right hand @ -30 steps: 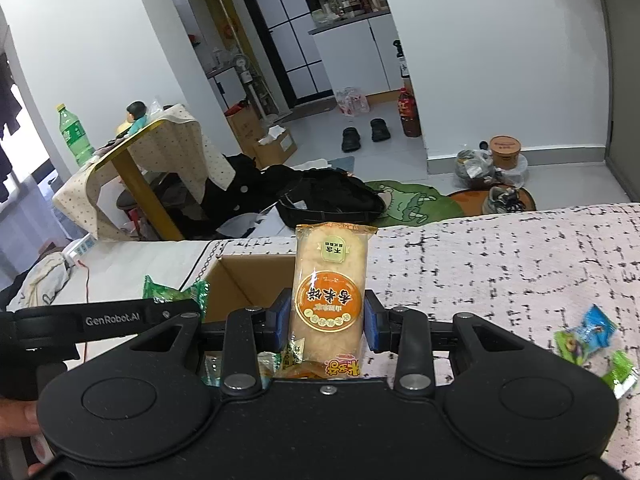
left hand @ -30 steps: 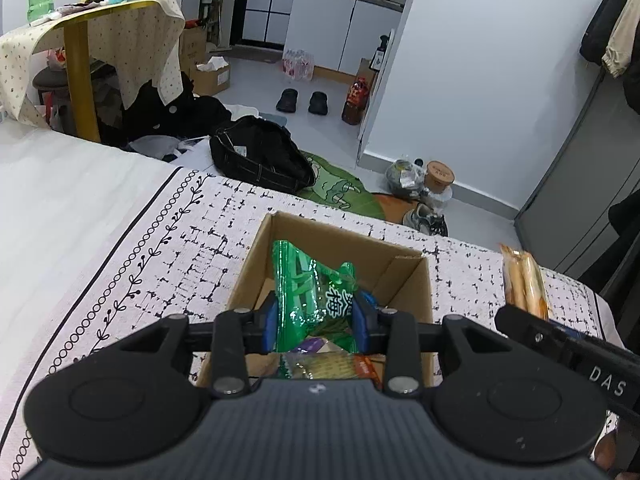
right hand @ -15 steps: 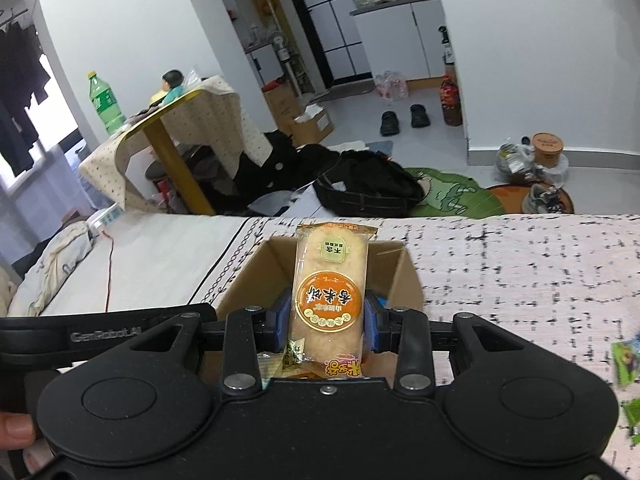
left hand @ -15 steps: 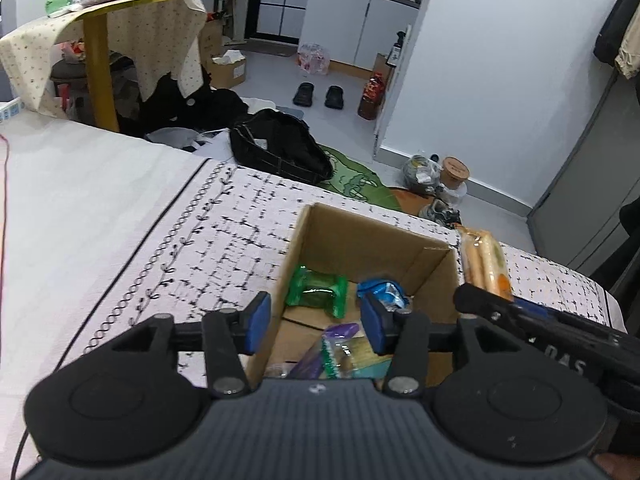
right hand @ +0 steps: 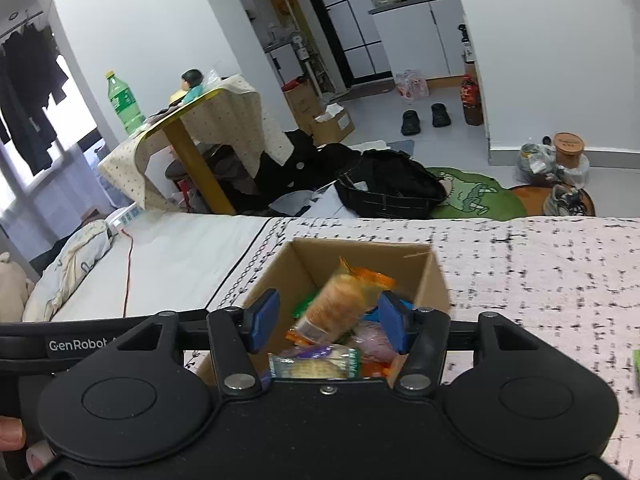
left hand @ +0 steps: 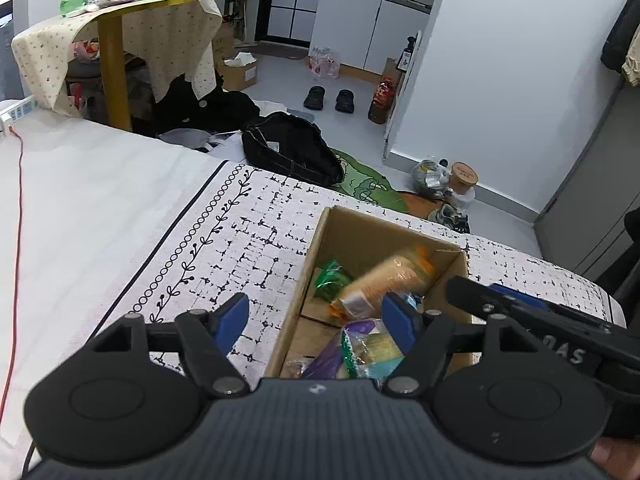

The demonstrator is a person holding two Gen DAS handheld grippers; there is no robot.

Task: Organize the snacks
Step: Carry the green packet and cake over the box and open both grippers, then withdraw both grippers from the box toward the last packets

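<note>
Orange cracker pack [right hand: 340, 304] is inside the cardboard box [right hand: 434, 280], tilted, motion-blurred, lying over the other snacks. Not touched by either pad. In the left wrist view the same pack [left hand: 384, 280] runs diagonally from box centre toward the far right corner.

Right gripper [right hand: 325, 322]: jaws have just been opening, now parted. Pack sits in the gap between them but is clear of both blue pads [right hand: 264, 318]. Nothing gripped.

Left gripper [left hand: 316, 322]: jaws have just been opening, now spread wide and empty. It straddles the box's near left wall; one pad [left hand: 230, 318] is over the bedspread, the other over the box interior.

Box contents: green packet [left hand: 330, 278] by the left wall, a clear-wrapped biscuit pack with green ends [right hand: 314, 366] at the near edge, a purple wrapper [left hand: 336, 350] and something blue partly hidden behind the right pad. Exact count can't be told.

Box sits on a white bedspread with black dash print [right hand: 540, 272], near its bordered edge. Plain white sheet [left hand: 92, 200] beyond the border, red cable [left hand: 18, 200] running across it.

Right gripper's arm crosses the lower right of the left wrist view. A fingertip [right hand: 10, 434] shows at the lower left edge of the right wrist view.

Floor beyond: black bag [right hand: 390, 188], green rug [right hand: 476, 196], pair of black shoes [right hand: 426, 118], table with a dotted cloth [right hand: 224, 128] carrying a green bottle [right hand: 122, 102].
</note>
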